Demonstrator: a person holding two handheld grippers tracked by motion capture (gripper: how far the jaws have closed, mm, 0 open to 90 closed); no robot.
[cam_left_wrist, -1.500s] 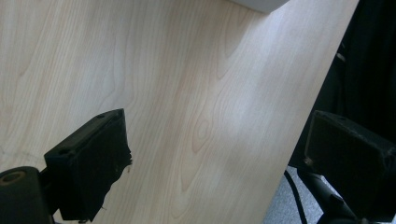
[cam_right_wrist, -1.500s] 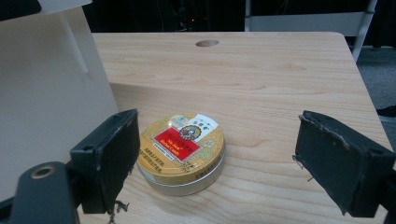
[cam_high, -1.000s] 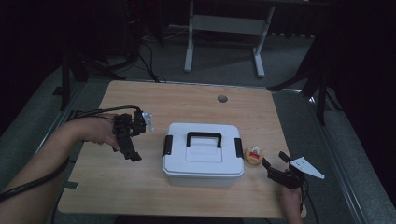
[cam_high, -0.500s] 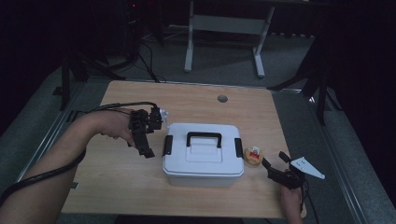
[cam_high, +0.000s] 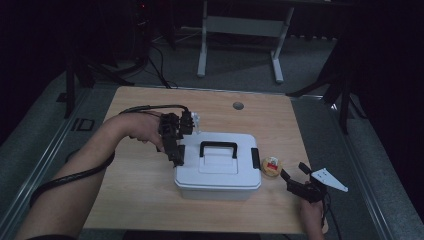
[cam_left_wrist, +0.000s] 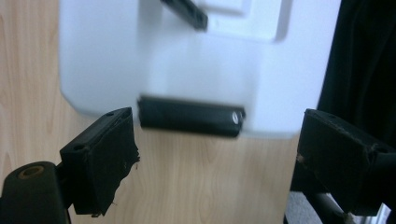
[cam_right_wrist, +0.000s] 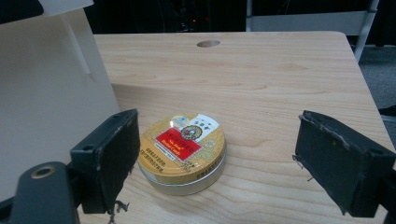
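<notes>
**Operator:** With the left gripper (cam_high: 176, 150) brought up to the left end of the white storage box (cam_high: 217, 167), which step is in hand?

**Supervisor:** Judged from the frames, the approach to the left latch (cam_left_wrist: 191, 116). In the left gripper view the black latch lies just ahead of the jaws, which stand spread wide with nothing between them. No pad touches the box.

**Operator:** Where do the task's things sit?

**Supervisor:** The box sits at mid-counter (cam_high: 150, 200), lid closed, carry handle (cam_high: 218, 147) lying flat. A round yellow tin (cam_high: 271, 166) rests just beside the box's right end.

**Operator:** And the right gripper (cam_high: 295, 181)?

**Supervisor:** It is held at the near right corner, jaws spread, aimed at the tin; in the right gripper view the tin (cam_right_wrist: 183, 153) lies ahead of the jaws, nearer the left one, not gripped.

**Operator:** Next move?

**Supervisor:** Probably advance one left jaw under the latch's free edge and lever it away from the box wall. Watch that the box does not slide right against the tin.
</notes>
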